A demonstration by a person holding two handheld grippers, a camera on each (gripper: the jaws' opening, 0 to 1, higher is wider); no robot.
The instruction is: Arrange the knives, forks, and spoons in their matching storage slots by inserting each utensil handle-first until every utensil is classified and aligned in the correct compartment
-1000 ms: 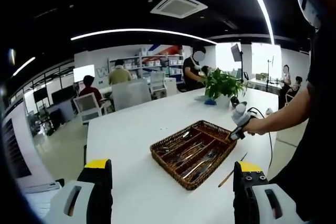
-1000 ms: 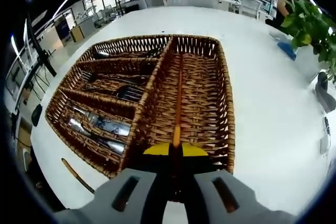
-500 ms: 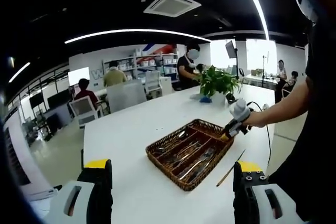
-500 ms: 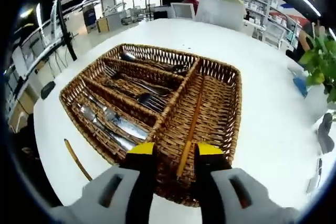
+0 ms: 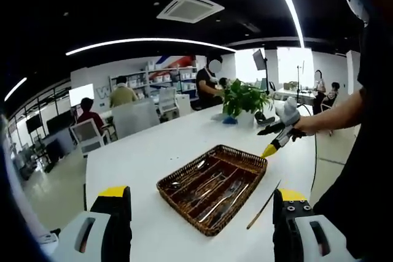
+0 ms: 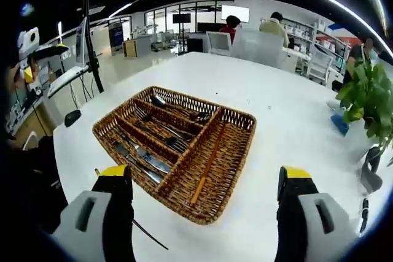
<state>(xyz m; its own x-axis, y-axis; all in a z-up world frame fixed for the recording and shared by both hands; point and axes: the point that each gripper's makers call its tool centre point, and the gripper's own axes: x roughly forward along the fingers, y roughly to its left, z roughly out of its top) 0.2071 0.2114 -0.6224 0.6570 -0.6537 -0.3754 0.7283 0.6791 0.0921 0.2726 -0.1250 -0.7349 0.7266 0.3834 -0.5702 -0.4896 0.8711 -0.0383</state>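
An open-plan office with a dark ceiling, curved strip lights and a ceiling air unit (image 5: 189,8) surrounds a long white surface (image 6: 288,121); people sit at desks at its far end. Most of the surface is bare, with wide room on every side of the wicker cutlery tray (image 6: 228,178), which sits near the surface's close edge. A potted plant (image 6: 366,99) stands well apart from the tray, toward the far right in the right gripper view. The tray has three narrow compartments holding metal knives (image 6: 140,156), forks (image 6: 164,137) and spoons (image 6: 179,110), and one wide compartment where a single chopstick (image 6: 207,164) lies lengthwise. A second chopstick (image 5: 263,204) lies on the surface just beside the tray, between it and the close edge. The right gripper (image 6: 205,179) hangs above the tray's near end, its fingers (image 6: 115,179) spread wide and holding nothing. The left gripper (image 5: 200,197) is held back from the surface, its fingers likewise released and apart.
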